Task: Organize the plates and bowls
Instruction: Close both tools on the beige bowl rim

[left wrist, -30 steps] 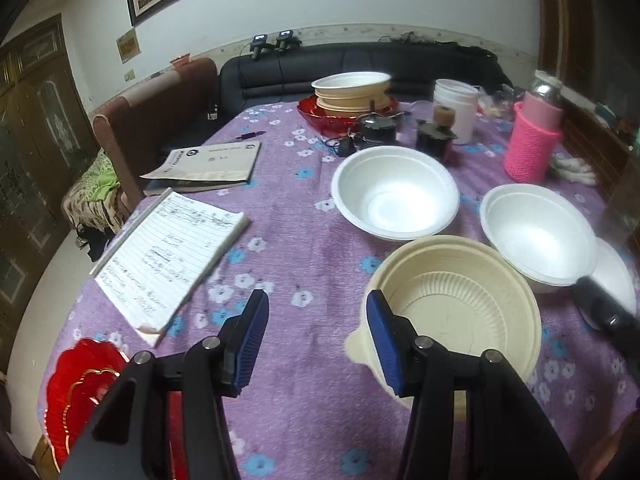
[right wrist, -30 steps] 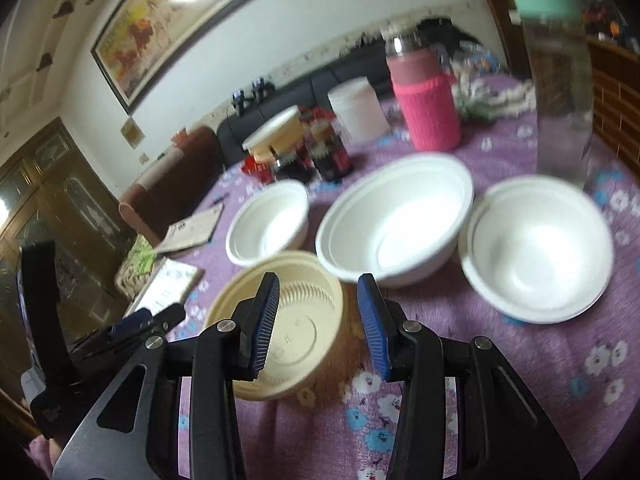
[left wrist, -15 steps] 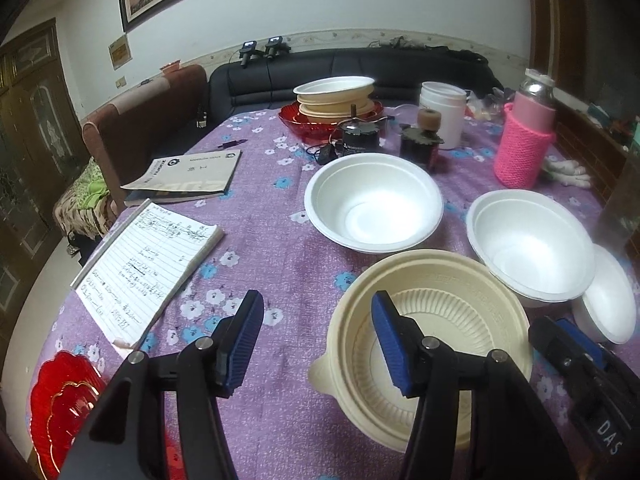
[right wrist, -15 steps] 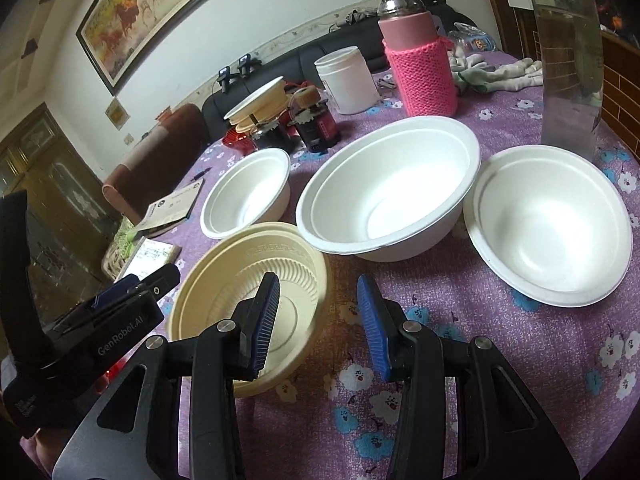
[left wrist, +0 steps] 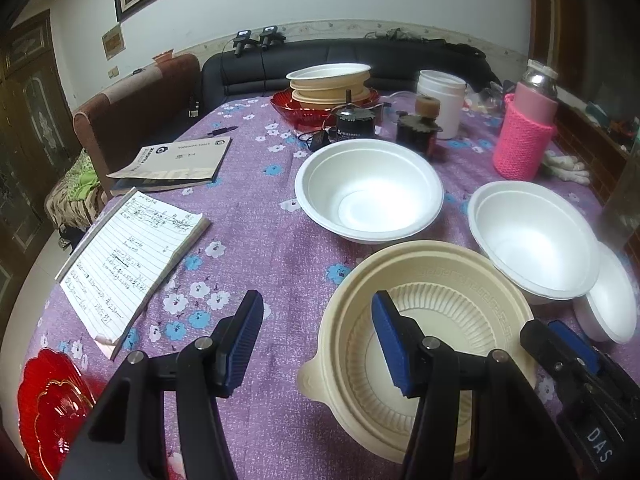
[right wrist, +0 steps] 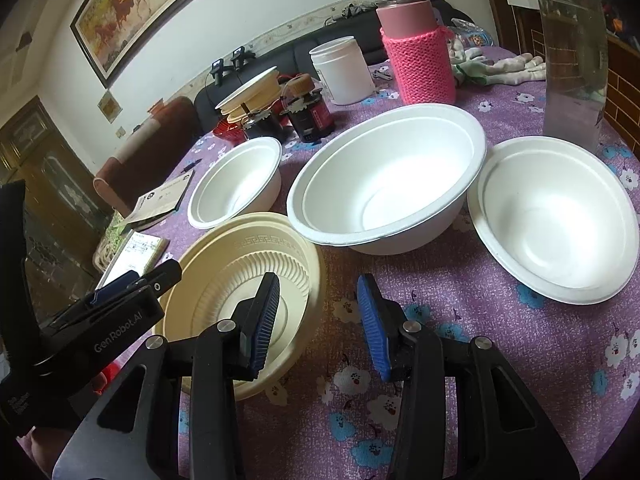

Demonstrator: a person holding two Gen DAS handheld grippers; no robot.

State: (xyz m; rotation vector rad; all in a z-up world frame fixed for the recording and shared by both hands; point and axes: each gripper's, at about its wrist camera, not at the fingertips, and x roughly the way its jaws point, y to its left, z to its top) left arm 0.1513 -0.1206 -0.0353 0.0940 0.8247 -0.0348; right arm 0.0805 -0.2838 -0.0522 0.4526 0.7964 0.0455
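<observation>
Landmark: cream bowl, sitting on the purple cloth.

Left gripper is hanging released, jaws wide, straddling the bowl's left rim, gripping nothing.

Right gripper is also gaping, one pad over the bowl's right side, holding nothing.

Three white bowls: one behind the cream bowl, a second to its right, a third farther right.

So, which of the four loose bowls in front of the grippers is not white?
The cream bowl nearest both grippers: it is ribbed inside and has a small tab on its rim, while the other three are plain white.
</observation>
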